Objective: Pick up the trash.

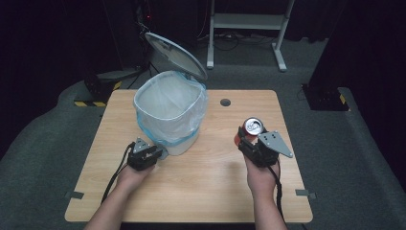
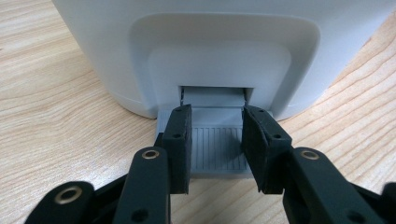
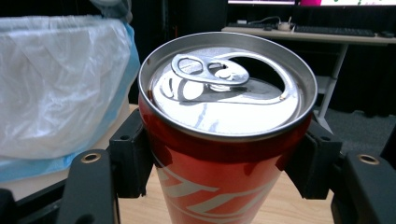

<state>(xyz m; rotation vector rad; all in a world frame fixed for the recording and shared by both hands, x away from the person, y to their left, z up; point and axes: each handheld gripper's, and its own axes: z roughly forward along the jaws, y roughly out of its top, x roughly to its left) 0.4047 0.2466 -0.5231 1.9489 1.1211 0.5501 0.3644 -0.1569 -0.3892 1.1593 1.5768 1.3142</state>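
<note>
Looking down from the high view, the left gripper (image 1: 146, 155) presses at the foot of the white bin (image 1: 170, 112) on the bench (image 1: 201, 191), and the bin's lid (image 1: 174, 55) stands tipped up at the back, likely because the pedal is held down. The right gripper (image 1: 253, 141) holds a red can (image 1: 252, 127) upright, to the right of the bin and apart from it.

From the left gripper view, the narrowly parted jaws rest on the ribbed grey pedal (image 2: 217, 149), one at each side, clasping nothing.

From the right gripper view, both jaws clamp the can's (image 3: 224, 140) sides; its long axis stands vertical, its opened top faces up, and the bag-lined bin (image 3: 56, 84) waits at the left, probably its destination.
</note>
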